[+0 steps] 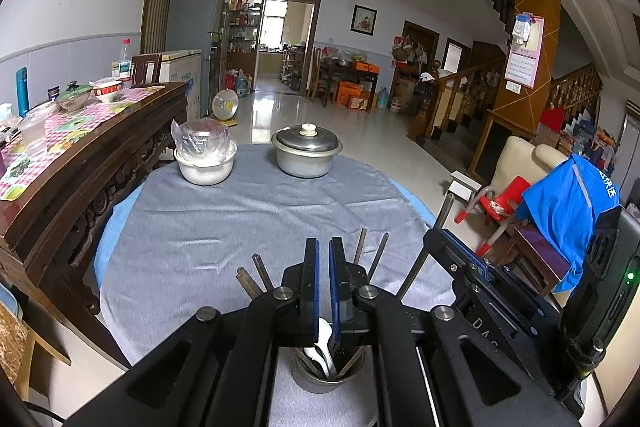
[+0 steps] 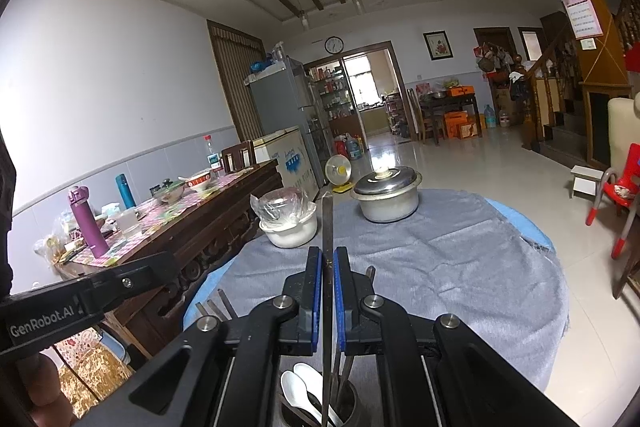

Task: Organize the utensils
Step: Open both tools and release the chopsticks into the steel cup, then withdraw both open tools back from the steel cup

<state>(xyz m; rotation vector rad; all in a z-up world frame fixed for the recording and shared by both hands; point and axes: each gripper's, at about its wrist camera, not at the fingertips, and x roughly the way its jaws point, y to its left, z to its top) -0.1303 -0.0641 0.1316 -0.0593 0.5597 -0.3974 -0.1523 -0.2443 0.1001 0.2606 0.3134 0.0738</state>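
**Chopstick upright over the holder, spoon pinched beside it**

My right gripper (image 2: 328, 263) was closed hard on a single dark chopstick (image 2: 328, 223), pads pressed to both its flanks. The stick's long axis ran nearly straight up the wrist view, its pointed tip rising past the fingers toward the far pots, its lower end passing down between the jaws into the metal utensil holder (image 2: 348, 409) directly below. That was the relation that mattered: the holder sat right under the grip, in line with the stick, so I judged the coming move to be a plain drop along that axis with no sideways shift.

My left gripper (image 1: 324, 259) was also squeezed nearly shut, and a white spoon (image 1: 325, 337) showed between its blue pads low down, bowl hanging into the same holder (image 1: 320, 381). Whether the pads truly bit the spoon's handle I could not tell for certain. Other chopstick ends (image 1: 256, 273) fanned out of the cup on either side.

The holder stood on the grey cloth (image 1: 240, 219) at the near edge of the round table, both hands close above it, the right one seeming to have the next move
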